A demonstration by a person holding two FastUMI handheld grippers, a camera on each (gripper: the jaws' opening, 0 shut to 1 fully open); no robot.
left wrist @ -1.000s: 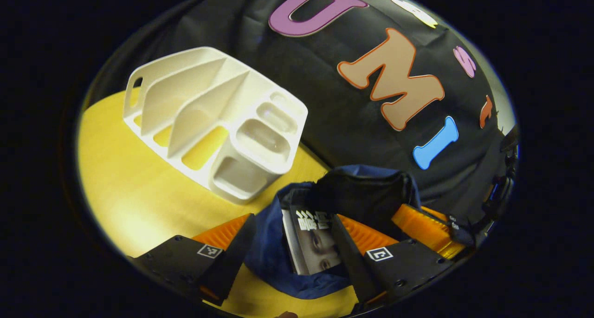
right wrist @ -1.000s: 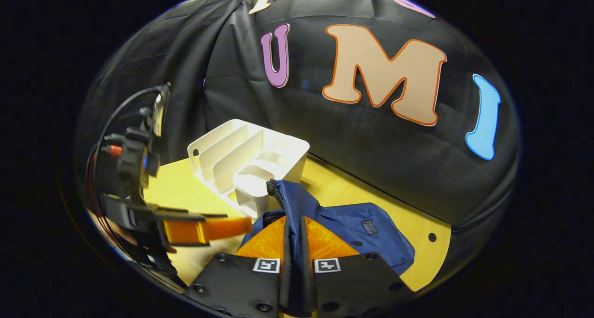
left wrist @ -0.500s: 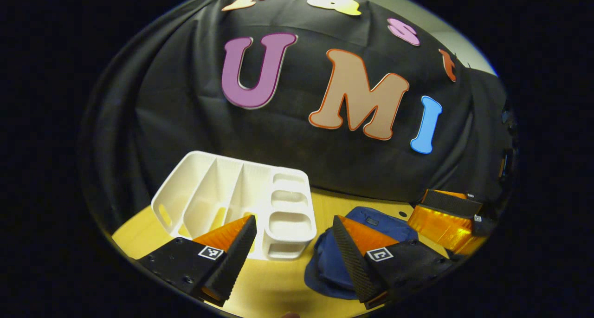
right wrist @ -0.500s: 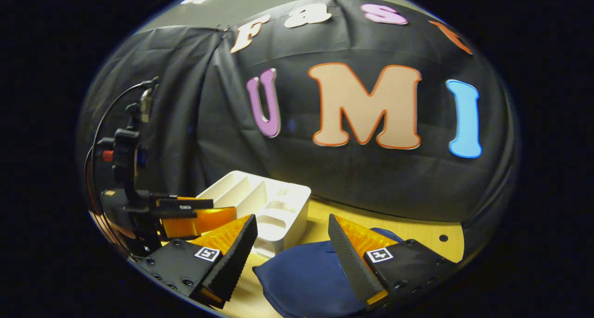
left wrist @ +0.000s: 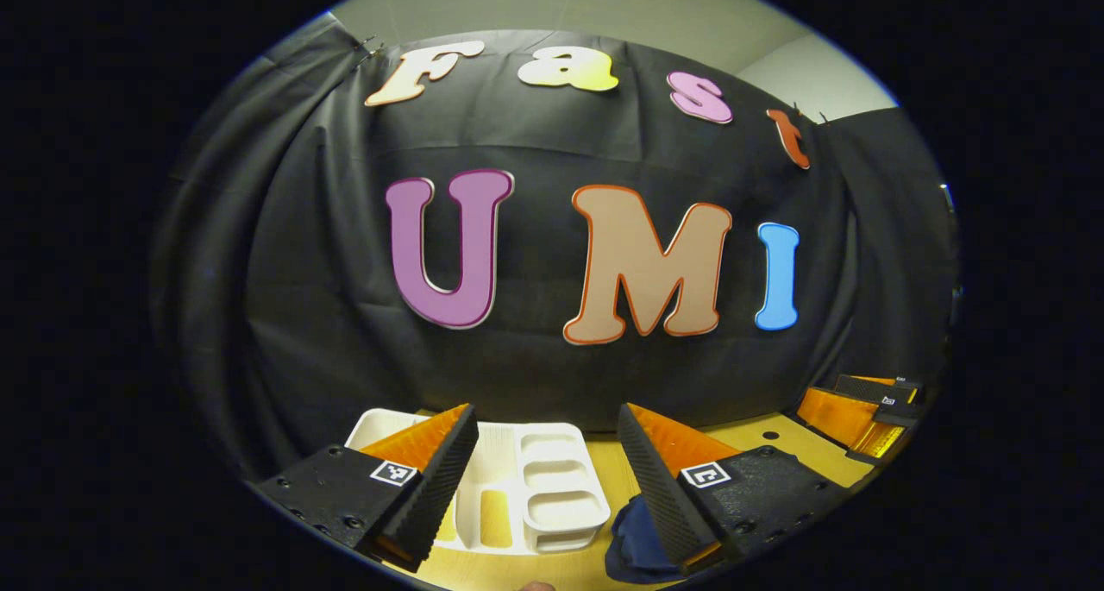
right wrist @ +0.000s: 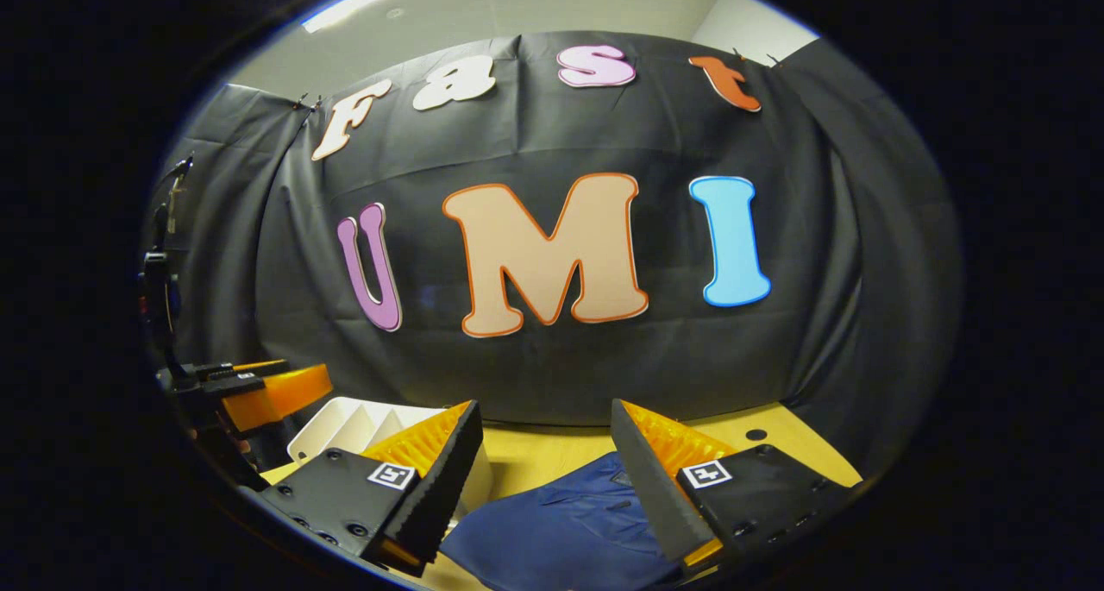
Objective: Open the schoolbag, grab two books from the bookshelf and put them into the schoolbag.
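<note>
Your left gripper [left wrist: 545, 479] hangs raised above the near edge of the tabletop [left wrist: 759, 431], its jaws spread wide and holding nothing, touching nothing. Between and below its fingers lies the white bookshelf [left wrist: 543, 487], its slots and front compartments bare of books as far as the left gripper view shows. Just right of the bookshelf, a corner of the blue schoolbag [left wrist: 634, 543] peeks out beside the right finger.

Your right gripper [right wrist: 545, 479] matches that posture: jaws spread, empty, lifted clear. Under it the schoolbag [right wrist: 561, 531] lies flat on the tabletop [right wrist: 552, 449], its blue fabric slumped and its mouth hidden from this angle. The bookshelf [right wrist: 354, 423] sits to the left of the bag, close beside it, and farther left your other gripper [right wrist: 267, 392] hovers in the air.

Both cameras look level at the booth's wall and not down at the work, which suggests you are holding the grippers pulled back from the bag, in a resting pose. With the shelf slots apparently bare and the bag lying closed over, the books are most likely inside, though neither view shows them, so that is only a judgement. Nothing on the tabletop appears to need a further grasp.
</note>
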